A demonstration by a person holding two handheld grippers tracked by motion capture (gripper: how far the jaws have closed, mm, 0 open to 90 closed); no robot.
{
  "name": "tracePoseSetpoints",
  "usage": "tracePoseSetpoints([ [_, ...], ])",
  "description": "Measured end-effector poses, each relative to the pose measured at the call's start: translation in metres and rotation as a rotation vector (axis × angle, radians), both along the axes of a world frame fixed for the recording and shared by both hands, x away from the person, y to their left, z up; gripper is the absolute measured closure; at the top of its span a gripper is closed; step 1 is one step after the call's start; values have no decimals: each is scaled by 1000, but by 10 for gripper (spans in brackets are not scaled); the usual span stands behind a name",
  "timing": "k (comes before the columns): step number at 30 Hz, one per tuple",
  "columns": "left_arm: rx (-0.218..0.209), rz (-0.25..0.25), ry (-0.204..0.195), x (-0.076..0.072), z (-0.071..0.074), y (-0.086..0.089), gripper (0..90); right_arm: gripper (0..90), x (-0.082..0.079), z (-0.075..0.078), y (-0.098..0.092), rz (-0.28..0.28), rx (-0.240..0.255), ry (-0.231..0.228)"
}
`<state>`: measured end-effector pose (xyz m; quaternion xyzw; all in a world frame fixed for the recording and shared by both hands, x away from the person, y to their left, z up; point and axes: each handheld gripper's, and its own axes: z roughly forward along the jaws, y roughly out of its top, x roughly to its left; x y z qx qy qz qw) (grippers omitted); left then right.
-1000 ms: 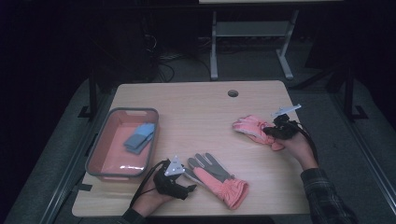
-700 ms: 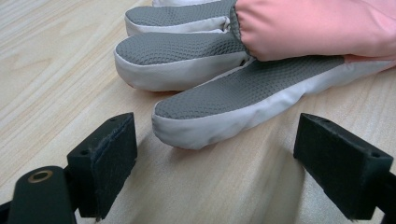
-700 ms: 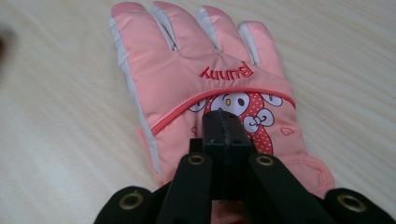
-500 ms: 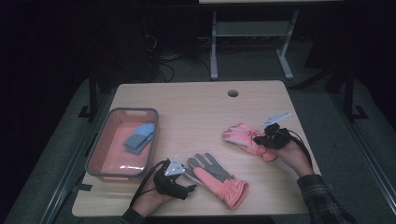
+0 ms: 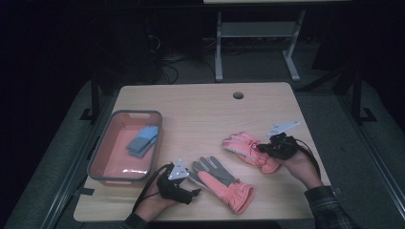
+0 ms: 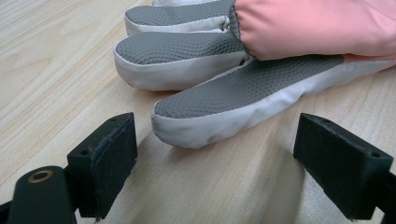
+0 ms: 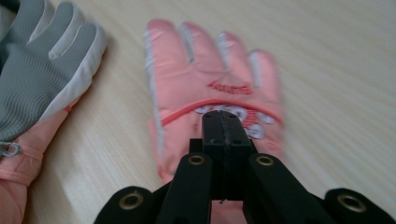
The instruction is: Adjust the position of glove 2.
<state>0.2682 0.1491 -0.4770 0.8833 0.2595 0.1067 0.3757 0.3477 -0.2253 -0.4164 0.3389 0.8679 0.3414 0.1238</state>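
Meanwhile right gripper [image 7: 225, 122] clamps pink glove [image 7: 210, 84] beside grey-palmed glove [image 7: 39, 70].

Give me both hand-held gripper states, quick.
Left hand-held gripper: open, holding nothing; jaws flank a fingertip of the grey-palmed glove.
Right hand-held gripper: shut on the pink glove.

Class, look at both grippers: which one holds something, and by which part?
The right gripper is shut on the pink glove, pinched near its cuff. The left gripper is open, holding nothing.
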Motion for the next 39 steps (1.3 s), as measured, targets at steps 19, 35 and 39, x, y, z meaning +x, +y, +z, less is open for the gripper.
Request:
tracePoseSetpoints([
  [19, 2, -1, 2, 0, 0, 0, 128, 897, -20, -13, -46, -79, 29, 61],
  [35, 2, -1, 3, 0, 0, 0, 128, 469, 3, -11, 0, 17, 90, 105],
  [39, 2, -1, 3, 0, 0, 0, 128, 495, 9, -20, 11, 27, 35, 119],
])
